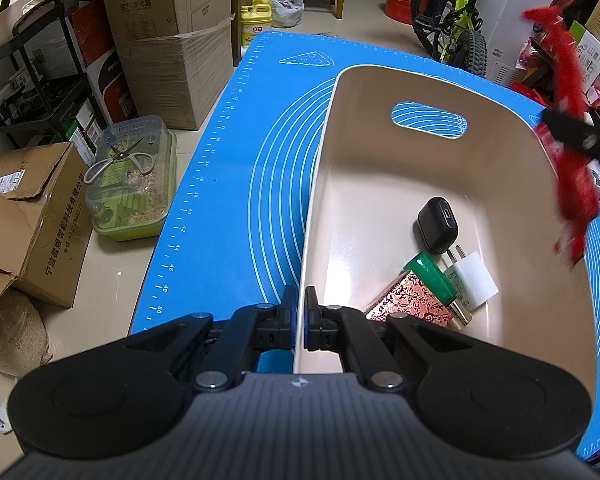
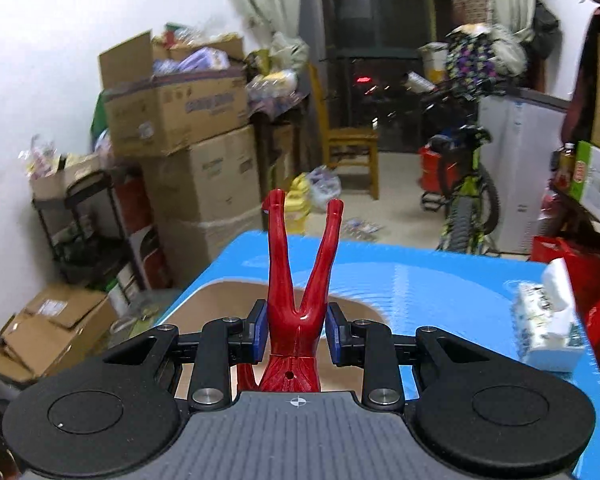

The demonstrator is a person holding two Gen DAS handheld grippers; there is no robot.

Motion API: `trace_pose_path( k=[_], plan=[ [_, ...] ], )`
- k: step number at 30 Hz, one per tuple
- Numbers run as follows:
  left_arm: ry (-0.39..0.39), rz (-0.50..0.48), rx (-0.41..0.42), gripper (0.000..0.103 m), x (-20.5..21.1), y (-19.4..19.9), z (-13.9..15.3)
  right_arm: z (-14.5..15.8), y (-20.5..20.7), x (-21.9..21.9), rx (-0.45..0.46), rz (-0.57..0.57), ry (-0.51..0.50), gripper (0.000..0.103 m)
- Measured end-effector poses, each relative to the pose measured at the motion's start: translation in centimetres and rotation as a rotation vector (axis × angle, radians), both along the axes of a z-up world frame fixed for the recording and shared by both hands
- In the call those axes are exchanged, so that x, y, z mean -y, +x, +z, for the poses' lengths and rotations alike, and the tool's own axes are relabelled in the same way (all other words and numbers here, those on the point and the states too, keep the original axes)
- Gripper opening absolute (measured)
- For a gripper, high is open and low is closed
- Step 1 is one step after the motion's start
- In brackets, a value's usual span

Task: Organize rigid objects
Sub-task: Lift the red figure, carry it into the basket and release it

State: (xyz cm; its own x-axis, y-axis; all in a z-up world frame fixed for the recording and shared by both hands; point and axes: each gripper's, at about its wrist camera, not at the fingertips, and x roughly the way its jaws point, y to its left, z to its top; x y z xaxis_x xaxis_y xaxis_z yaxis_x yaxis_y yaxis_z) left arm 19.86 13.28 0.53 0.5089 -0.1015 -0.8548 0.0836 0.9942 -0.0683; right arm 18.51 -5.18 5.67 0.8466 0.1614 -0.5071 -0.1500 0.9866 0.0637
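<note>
A cream plastic bin (image 1: 380, 152) with a handle slot stands on the blue mat (image 1: 236, 168). My left gripper (image 1: 300, 312) is shut on the bin's near left rim. Inside lie a black case (image 1: 437, 225), a white charger plug (image 1: 474, 280), a green cylinder (image 1: 432, 276) and a red patterned box (image 1: 410, 306). My right gripper (image 2: 296, 330) is shut on a red action figure (image 2: 300, 280), legs pointing up, held above the bin (image 2: 220, 300). In the left wrist view the figure (image 1: 568, 140) appears blurred above the bin's right side.
A tissue pack (image 2: 548, 320) lies on the mat's right side. Cardboard boxes (image 1: 168, 40), a black rack (image 1: 40, 80), a clear container with scissors (image 1: 128, 176), a wooden chair (image 2: 352, 140) and a green bicycle (image 1: 456, 20) surround the table.
</note>
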Motion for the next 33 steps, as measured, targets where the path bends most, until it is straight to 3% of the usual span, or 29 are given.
trace_pose_path(
  k=[14,22,26,33],
  plan=[
    [0.004,-0.002,0.001,0.005,-0.3,-0.1,0.0,-5.6,1.6,-4.0,-0.293,0.137,-0.101,0.038],
    [0.004,-0.002,0.001,0.005,-0.1,-0.1,0.1,-6.8,1.7,-4.4,-0.373,0.168,-0.131,0.039],
    [0.004,-0.002,0.001,0.005,-0.1,-0.1,0.1,-6.4,1.9,-3.4,-0.362,0.150,-0.087,0.060],
    [0.005,-0.002,0.001,0.005,-0.1,-0.1,0.1,-3.5,0.7,-0.2,-0.256,0.089,-0.018,0.081]
  ],
)
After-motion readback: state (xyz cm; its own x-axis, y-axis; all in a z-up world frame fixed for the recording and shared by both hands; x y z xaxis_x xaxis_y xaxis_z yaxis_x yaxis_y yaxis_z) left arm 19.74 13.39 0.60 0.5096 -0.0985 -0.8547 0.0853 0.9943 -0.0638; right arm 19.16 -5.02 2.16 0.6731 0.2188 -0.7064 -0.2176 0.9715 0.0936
